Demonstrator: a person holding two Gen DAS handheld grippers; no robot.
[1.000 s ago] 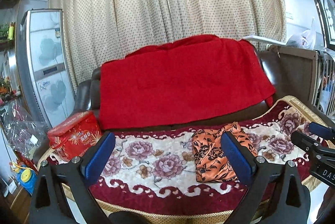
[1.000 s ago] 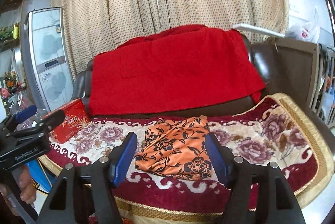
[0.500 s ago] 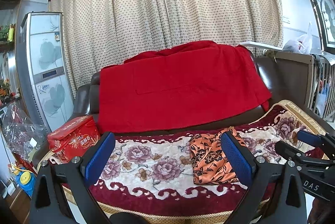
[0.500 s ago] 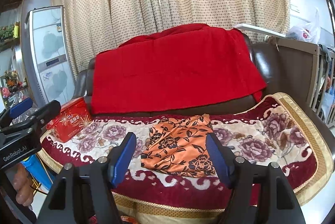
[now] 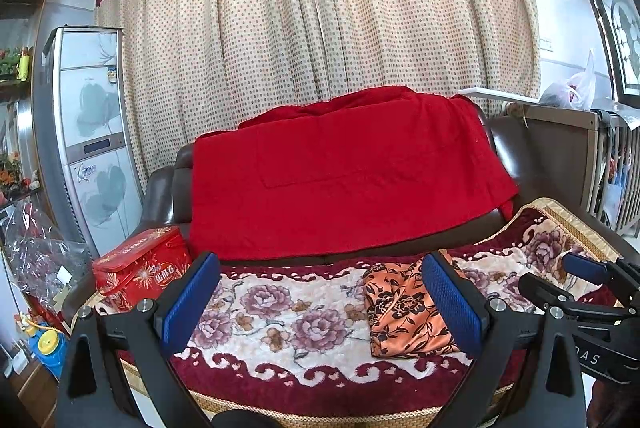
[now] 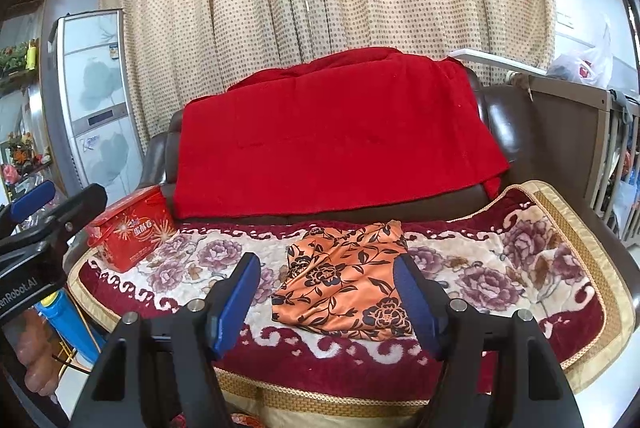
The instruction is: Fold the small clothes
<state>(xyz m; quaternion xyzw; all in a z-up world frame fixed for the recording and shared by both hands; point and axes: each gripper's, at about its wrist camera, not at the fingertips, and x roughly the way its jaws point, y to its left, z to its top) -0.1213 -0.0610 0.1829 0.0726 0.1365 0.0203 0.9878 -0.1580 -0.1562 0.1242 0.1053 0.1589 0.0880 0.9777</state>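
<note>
- Facing the orange floral garment on the sofa blanket, I hold both grippers spread, nothing gripped.
- Right gripper — garment straight ahead beyond its fingers; it is nearer.
- Left gripper — garment lies off its right finger, long axis running away from me.

Garment on blanket; box at its left
</note>
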